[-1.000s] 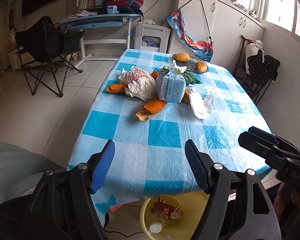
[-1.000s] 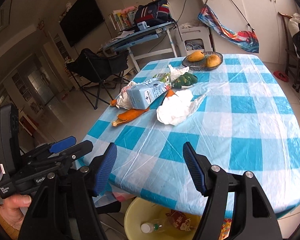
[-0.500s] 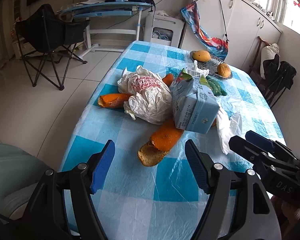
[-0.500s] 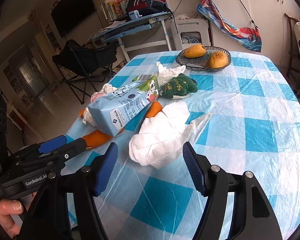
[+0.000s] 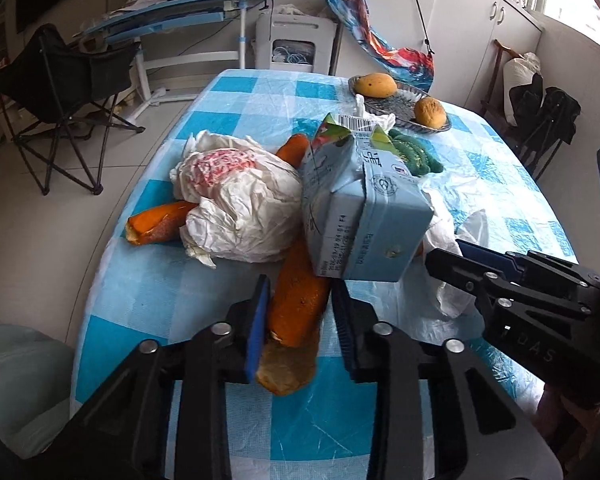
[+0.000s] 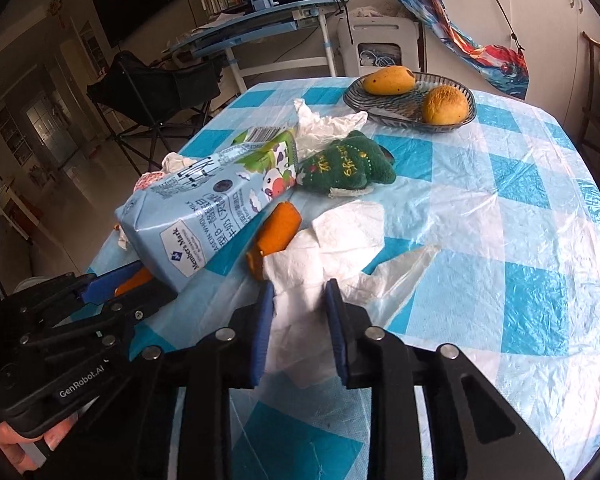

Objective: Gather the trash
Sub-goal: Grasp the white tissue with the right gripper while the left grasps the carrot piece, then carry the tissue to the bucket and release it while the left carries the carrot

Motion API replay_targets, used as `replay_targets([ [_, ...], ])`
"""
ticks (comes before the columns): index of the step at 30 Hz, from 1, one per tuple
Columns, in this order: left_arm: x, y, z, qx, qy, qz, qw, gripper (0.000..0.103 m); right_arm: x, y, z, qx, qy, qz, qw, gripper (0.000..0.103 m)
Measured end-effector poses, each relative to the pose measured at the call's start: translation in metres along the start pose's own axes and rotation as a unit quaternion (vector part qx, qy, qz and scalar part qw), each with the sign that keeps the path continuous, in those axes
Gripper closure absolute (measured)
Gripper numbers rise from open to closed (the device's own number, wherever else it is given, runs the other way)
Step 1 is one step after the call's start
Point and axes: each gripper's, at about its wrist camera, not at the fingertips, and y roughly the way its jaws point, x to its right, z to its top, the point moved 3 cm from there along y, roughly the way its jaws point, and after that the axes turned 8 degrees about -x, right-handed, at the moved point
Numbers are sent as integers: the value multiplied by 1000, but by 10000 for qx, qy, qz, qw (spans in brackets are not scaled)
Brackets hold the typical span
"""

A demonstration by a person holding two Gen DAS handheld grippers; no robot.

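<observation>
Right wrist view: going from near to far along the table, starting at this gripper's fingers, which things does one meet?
Crumpled white paper towel between the fingers → short orange peel piece → dark green knitted cloth toy → grey glass fruit dish holding two yellow mangoes.

Orange peel (image 5: pixel 296 300) and crumpled white tissue (image 6: pixel 300 320) — lying flat beside tilted milk carton (image 5: pixel 356 208).

"Member's Mark" on milk carton (image 6: pixel 204 216)
</observation>
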Motion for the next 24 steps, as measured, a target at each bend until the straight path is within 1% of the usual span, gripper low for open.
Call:
replay_targets([
  [3, 0, -5, -7, -33, -57, -185, 9998, 84, 2, -3, -7, -17, 55, 82, 9999, 88],
  [8, -5, -24, -28, -97, -113, -516, 9986, 85, 7, -12, -18, -38, 288, 288, 9992, 89],
  [12, -6, -40, -43, -76, -65, -603, 9981, 85, 7, -22, -29, -21, 409, 427, 9982, 89],
  [15, -8, -46, -55, -139, -64, -695, 9975, 84, 6, -27, -34, -3, 463, 480, 9978, 89],
  [16, -7, -46, -58, -182, -59, -660, 9976, 84, 6, -29, -36, -4, 483, 505, 9976, 89],
  [20, -6, -42, -65, -186, -43, -375, 9991, 70, 6, -34, -41, 1, 569, 577, 9967, 89],
  [22, -4, -42, -67, -116, 19, -296, 9995, 70, 4, -38, -46, 15, 598, 619, 9963, 89],
  [23, -2, -43, -68, -107, 85, -253, 9996, 74, 3, -40, -47, 26, 596, 634, 9962, 89],
  [24, 0, -44, -69, -95, 130, -256, 9995, 81, 1, -42, -48, 41, 587, 645, 9962, 89],
])
